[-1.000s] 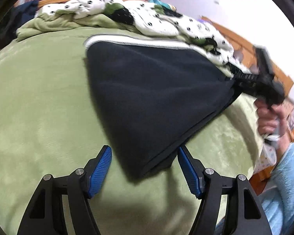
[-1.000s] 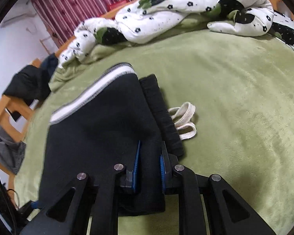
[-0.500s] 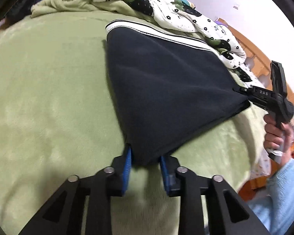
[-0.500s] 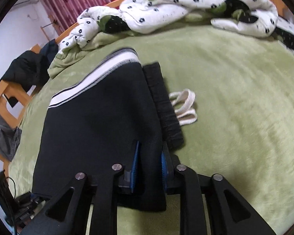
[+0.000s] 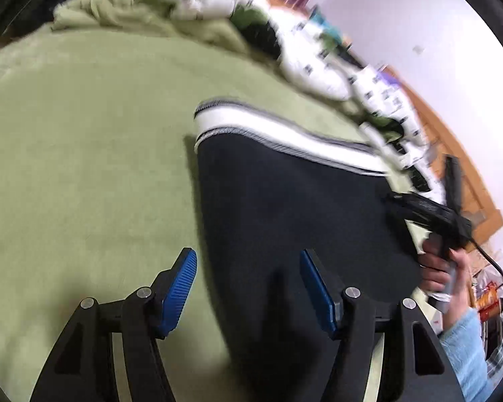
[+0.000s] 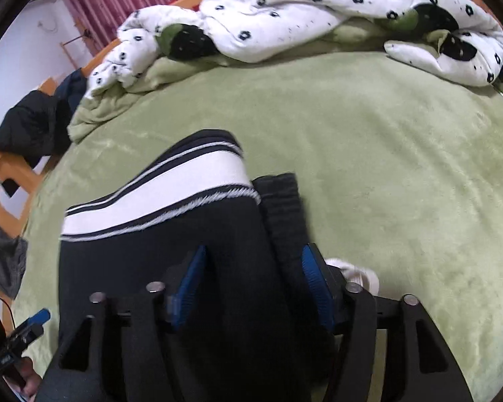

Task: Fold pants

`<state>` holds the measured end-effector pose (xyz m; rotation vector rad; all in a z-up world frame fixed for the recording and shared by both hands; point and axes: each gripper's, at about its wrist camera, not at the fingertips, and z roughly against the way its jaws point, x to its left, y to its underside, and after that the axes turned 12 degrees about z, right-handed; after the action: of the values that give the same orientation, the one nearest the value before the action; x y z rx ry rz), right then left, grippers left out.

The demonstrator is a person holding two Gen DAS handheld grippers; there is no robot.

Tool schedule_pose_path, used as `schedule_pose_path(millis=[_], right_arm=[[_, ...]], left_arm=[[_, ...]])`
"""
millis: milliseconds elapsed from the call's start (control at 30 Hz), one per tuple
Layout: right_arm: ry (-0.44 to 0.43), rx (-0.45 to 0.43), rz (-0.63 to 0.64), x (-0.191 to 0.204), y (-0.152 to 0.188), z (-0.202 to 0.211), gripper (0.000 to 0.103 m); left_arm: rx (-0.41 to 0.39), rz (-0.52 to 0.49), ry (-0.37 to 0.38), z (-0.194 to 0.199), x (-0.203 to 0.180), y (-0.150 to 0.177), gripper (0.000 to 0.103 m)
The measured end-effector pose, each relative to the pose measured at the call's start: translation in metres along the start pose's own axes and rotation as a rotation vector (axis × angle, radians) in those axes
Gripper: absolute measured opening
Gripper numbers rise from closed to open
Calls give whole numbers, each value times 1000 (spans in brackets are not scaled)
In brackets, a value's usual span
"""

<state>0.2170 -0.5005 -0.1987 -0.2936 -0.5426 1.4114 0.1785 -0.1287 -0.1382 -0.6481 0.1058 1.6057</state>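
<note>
Now, pants (image 5: 285,207): folded, flat on green blanket (image 5: 84,154).
Left gripper (image 5: 248,288): jaws just opened, gripping nothing.
Right gripper (image 6: 251,284): jaws just opened, straddling fabric, unpressed.

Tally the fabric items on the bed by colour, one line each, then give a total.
Black: 1, the pants
Green: 1, the blanket
White with black flowers: 1, the quilt
Cream: 1, the drawstring
Total: 4

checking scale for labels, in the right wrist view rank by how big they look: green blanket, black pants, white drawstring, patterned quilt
1. green blanket, fills most of the view
2. black pants, though nearness to the camera inflates them
3. patterned quilt, far off, so it looks smaller
4. white drawstring, partly hidden behind the gripper
</note>
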Motion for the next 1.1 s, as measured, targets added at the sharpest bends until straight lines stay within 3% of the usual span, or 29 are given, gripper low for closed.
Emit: schedule_pose_path(millis=[67, 133, 200, 333, 400, 433, 467, 500, 600, 767, 933, 1000, 1067, 1100], right_arm=[[-23, 0, -24, -7, 5, -6, 67], [-42, -2, -19, -9, 8, -8, 67], [-71, -2, -32, -13, 10, -12, 67], [-180, 39, -94, -15, 9, -17, 65], [-190, 38, -88, -12, 11, -5, 53], [-186, 10, -88, -10, 12, 5, 47], [-202, -32, -112, -8, 13, 18, 31], [-232, -62, -140, -5, 14, 29, 24], [-201, -108, -117, 33, 11, 54, 22], [-304, -90, -95, 112, 10, 60, 21], [-448, -44, -25, 197, 15, 44, 21], [-417, -28, 59, 222, 20, 31, 21], [-263, 8, 148, 234, 30, 7, 25], [-192, 39, 154, 232, 39, -8, 33]], left_arm=[[45, 26, -3, -24, 9, -5, 62], [24, 68, 71, -33, 18, -5, 61], [44, 64, 105, -39, 13, -10, 44], [85, 158, 120, -48, 8, -20, 30], [76, 167, 116, -41, 6, -21, 13], [56, 151, 127, -32, 5, -22, 13], [53, 137, 136, -23, 4, -23, 12], [58, 136, 147, -17, 4, -25, 12], [75, 149, 166, 3, 10, -32, 11], [-20, 142, 75, 75, 45, -45, 11], [-71, 81, -112, 143, 95, -59, 11], [-57, 64, -187, 140, 120, -56, 14], [-25, 95, -193, 124, 143, -50, 19], [-26, 113, -202, 110, 158, -44, 26]])
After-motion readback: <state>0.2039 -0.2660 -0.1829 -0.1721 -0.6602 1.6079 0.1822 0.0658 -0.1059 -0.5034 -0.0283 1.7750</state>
